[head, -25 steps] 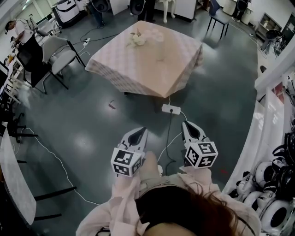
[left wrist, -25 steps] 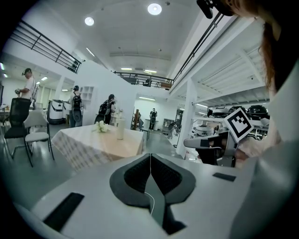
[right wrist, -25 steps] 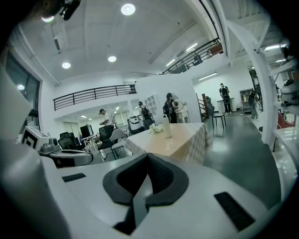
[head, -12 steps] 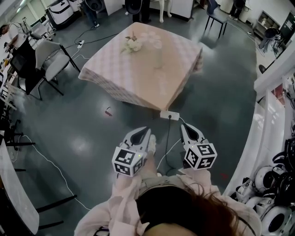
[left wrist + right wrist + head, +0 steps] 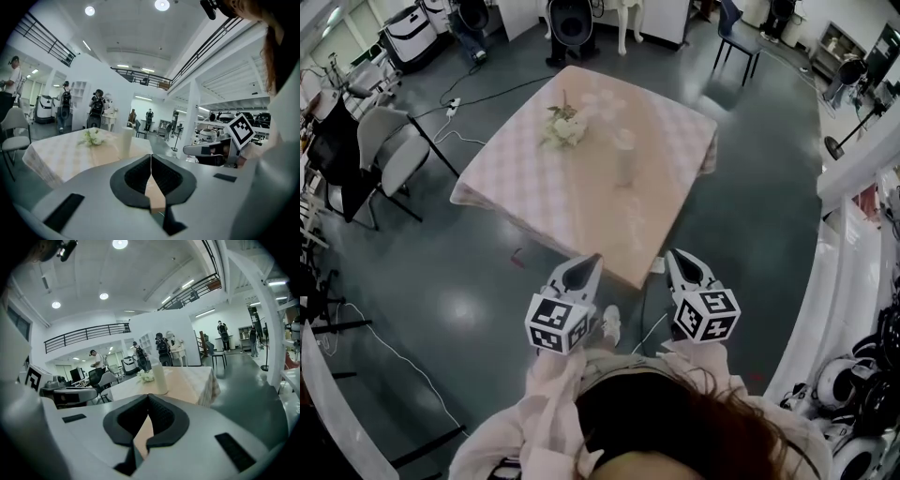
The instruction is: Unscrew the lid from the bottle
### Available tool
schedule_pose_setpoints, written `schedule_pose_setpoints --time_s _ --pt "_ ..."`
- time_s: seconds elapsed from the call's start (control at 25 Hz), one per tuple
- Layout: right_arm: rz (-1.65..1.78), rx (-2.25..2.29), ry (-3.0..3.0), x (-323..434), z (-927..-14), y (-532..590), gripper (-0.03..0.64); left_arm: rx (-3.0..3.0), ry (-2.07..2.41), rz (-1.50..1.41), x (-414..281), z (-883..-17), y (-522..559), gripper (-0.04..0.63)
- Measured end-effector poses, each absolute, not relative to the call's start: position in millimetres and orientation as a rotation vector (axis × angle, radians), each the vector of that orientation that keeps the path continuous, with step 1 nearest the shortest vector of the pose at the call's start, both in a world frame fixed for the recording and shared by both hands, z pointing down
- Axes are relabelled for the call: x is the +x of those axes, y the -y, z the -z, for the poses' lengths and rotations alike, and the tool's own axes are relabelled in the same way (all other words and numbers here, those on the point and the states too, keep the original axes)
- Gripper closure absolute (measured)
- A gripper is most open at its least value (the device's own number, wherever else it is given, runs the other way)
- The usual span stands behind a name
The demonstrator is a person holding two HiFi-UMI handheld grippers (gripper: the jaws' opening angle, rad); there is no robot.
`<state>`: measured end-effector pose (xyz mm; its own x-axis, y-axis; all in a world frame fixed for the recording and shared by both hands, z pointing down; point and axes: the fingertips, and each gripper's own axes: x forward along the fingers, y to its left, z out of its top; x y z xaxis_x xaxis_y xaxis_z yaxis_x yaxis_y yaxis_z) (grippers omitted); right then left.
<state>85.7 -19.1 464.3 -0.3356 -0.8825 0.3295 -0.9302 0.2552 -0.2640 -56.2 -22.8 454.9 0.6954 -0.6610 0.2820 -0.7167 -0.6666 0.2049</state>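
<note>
- Nearest, the left gripper [image 5: 592, 260] and the right gripper [image 5: 673, 254] sit side by side in front of the person. Both have their jaws fully closed, pads meeting in a thin seam, and hold nothing.
- Just past their tips, at twelve o'clock, the near corner of the worktop [image 5: 581, 202] begins, draped in a pale checked cloth.
- Further along at twelve o'clock, about mid-worktop, the bottle [image 5: 625, 161] stands upright and well apart from both grippers. Its lid [image 5: 624, 141] seems to be on, though the views are too soft there to be sure.
- At ten o'clock from the bottle lies a small bunch of white flowers [image 5: 562, 127], near it but not touching.
- Handling, as a judgement: the bottle looks tall, slim and pale, likely light plastic. It should tip easily, feel smooth under the pads and give a little if squeezed hard.
- One gripper would best clamp the body around mid-height to steady it. The other should close across the lid's rim and turn, with the flowers kept clear of the approach.
</note>
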Motion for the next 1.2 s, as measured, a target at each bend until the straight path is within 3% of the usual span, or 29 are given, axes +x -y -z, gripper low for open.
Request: schedule_pose_setpoints --time_s 0.4,1.2 --pt "-0.623 1.738 2.364 94 -479 130 0.603 2.616 1.088 -0.253 -51 -462 137 0.568" --pt "-0.58 1.527 2.415 132 -489 217 0.603 2.552 1.205 -0.259 2 -498 224 0.55"
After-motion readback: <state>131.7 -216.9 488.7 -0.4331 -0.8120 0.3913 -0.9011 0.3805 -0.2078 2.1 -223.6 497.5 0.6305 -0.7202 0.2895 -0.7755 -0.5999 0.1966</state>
